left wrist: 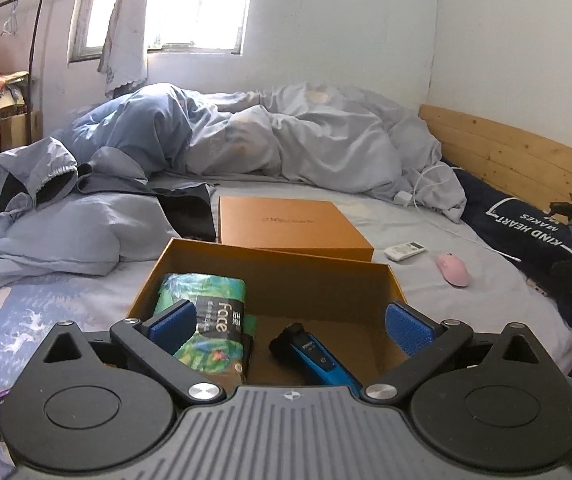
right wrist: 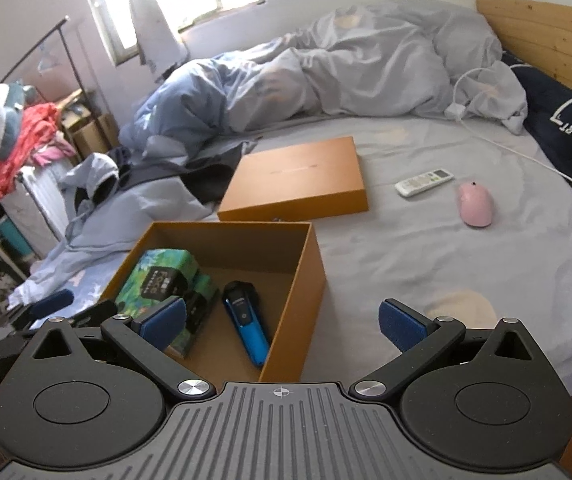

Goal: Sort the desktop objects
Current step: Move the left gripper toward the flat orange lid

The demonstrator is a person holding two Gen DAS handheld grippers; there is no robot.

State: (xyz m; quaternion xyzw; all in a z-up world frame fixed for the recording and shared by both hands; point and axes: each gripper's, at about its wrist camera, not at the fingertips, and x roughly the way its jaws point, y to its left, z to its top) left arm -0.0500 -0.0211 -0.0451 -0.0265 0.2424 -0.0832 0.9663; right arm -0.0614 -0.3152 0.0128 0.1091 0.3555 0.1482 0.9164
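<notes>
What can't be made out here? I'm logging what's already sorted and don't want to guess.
- Open box: its near-left floor is hidden by the right gripper finger in the right wrist view.
- Tissue pack: partly covered by a left gripper finger in the left wrist view.
- Lid: printing too small in both views.
- Remote: buttons too small.

The open box (right wrist: pixel 221 280) has bare floor at its right half; the tissue pack (right wrist: pixel 165 280) and blue shaver (right wrist: pixel 247 328) fill the left (its walls stand all round). Open sheet (right wrist: pixel 426 248) surrounds the remote (right wrist: pixel 424 182) and pink mouse (right wrist: pixel 474 204); the lid (right wrist: pixel 298 180) lies behind the box.
</notes>
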